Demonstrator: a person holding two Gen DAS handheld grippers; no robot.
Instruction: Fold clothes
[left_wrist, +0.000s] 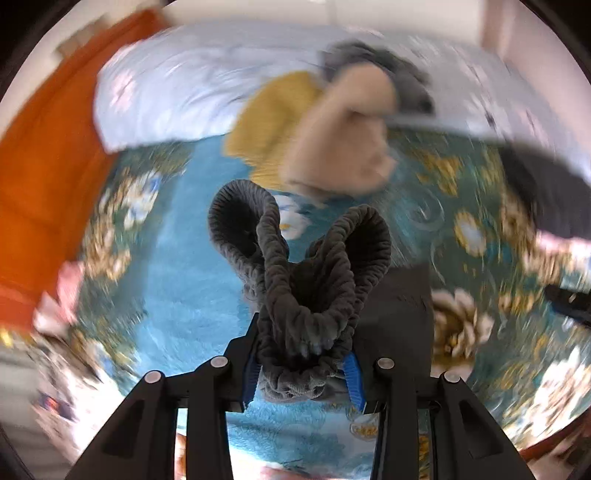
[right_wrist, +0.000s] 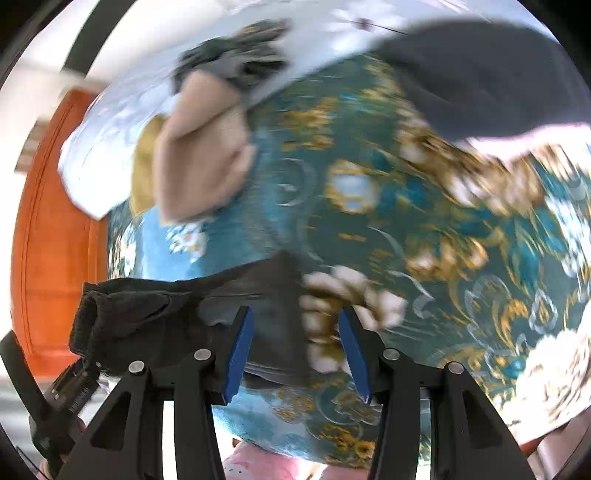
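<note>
My left gripper (left_wrist: 301, 373) is shut on a dark grey garment (left_wrist: 306, 295). Its ribbed elastic band is bunched between the blue pads (left_wrist: 351, 373) and loops up in two folds above the teal floral bedspread (left_wrist: 184, 277). In the right wrist view the same dark garment (right_wrist: 147, 314) stretches from the lower left across and behind the fingers. My right gripper (right_wrist: 297, 350) is open over the bedspread (right_wrist: 406, 184). The cloth's edge shows in the gap, but its blue pads (right_wrist: 240, 350) do not press on it. Both views are motion-blurred.
At the far side of the bed lies a heap of beige (left_wrist: 343, 144), yellow (left_wrist: 269, 122) and grey (left_wrist: 376, 70) clothes against a white floral quilt (left_wrist: 177, 92). Another dark garment (left_wrist: 546, 192) lies at the right. An orange wooden panel (left_wrist: 44, 166) stands beyond the bed's left side.
</note>
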